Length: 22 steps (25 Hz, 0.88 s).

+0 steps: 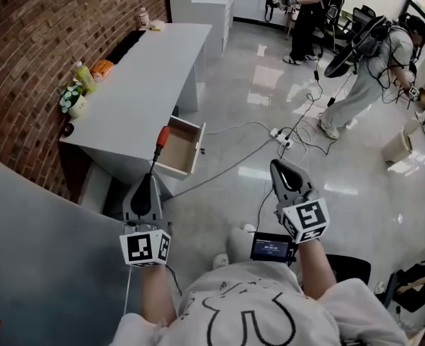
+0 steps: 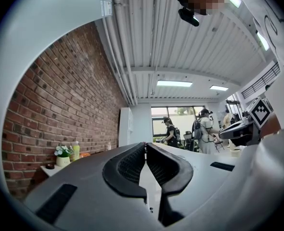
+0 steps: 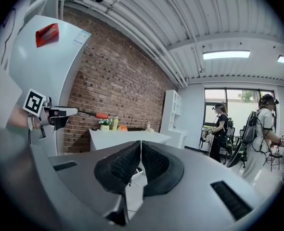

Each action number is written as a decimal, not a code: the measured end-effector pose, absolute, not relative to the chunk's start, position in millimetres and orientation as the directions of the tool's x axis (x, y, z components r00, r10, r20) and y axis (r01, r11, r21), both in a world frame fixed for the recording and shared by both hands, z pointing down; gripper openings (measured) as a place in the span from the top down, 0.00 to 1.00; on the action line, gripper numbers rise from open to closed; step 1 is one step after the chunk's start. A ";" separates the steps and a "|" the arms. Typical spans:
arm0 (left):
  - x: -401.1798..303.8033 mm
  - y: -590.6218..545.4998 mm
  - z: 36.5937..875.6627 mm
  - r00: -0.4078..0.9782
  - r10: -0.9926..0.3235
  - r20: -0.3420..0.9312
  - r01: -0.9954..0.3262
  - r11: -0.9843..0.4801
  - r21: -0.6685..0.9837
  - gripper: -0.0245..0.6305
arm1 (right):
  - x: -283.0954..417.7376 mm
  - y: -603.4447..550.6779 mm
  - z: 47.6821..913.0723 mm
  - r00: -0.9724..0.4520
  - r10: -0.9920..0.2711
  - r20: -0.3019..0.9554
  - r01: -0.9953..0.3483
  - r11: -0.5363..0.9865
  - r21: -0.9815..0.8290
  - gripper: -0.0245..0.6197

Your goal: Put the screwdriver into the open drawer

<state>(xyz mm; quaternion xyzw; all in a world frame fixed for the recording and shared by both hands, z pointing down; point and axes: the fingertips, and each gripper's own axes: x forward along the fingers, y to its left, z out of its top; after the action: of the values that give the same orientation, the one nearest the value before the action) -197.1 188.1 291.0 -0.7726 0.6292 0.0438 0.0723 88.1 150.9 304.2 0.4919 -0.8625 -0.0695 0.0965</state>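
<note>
At the bottom of the head view, the left gripper (image 1: 152, 177) has its jaws closed on the thin black shaft of the screwdriver (image 1: 159, 144). Its own view shows the two pads meeting at their tips, with the shaft too slim there to make out. The right gripper (image 1: 276, 166), lower centre-right of the frame, has its jaws closed on nothing, the pads touching in its own view. It is well apart from the tool.

The screwdriver sticks out beyond the left jaws, its long axis running up the frame, blade end pinched and handle leading. In the right gripper view it appears side-on at the left of the frame (image 3: 91, 114), nearly level: a dark, narrow shaft ending in a short orange-red handle.

Just past that handle is the open drawer (image 1: 180, 150), pulled out from the front of the grey desk (image 1: 148, 85) at mid-frame, with a pale wood bottom and a white front. The handle overlaps the drawer's left edge in the picture, but I cannot tell whether it is already above the opening. By my reading, the drawer lies ahead and slightly right of the tool, so the left hand is the one placed to carry it in.
</note>
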 end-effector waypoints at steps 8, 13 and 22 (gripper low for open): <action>-191.6 171.3 292.5 0.197 -0.969 -0.153 -0.980 -0.190 -0.057 0.93 | 86.7 132.6 311.8 -0.519 -0.846 0.121 -0.821 0.533 0.206 0.93; -192.4 156.0 293.6 0.195 -0.969 -0.152 -0.980 -0.187 -0.061 0.93 | 87.9 114.8 311.9 -0.516 -0.850 0.109 -0.829 0.527 0.187 0.93; -194.2 99.7 306.2 0.193 -0.975 -0.112 -0.981 -0.187 -0.056 0.93 | 88.4 58.0 324.4 -0.514 -0.849 0.123 -0.834 0.528 0.161 0.93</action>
<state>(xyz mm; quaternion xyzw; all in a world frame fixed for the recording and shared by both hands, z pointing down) -194.2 99.7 306.2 -0.7701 0.6348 0.0252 0.0574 88.4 58.0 324.4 0.4841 -0.8691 -0.0405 0.0935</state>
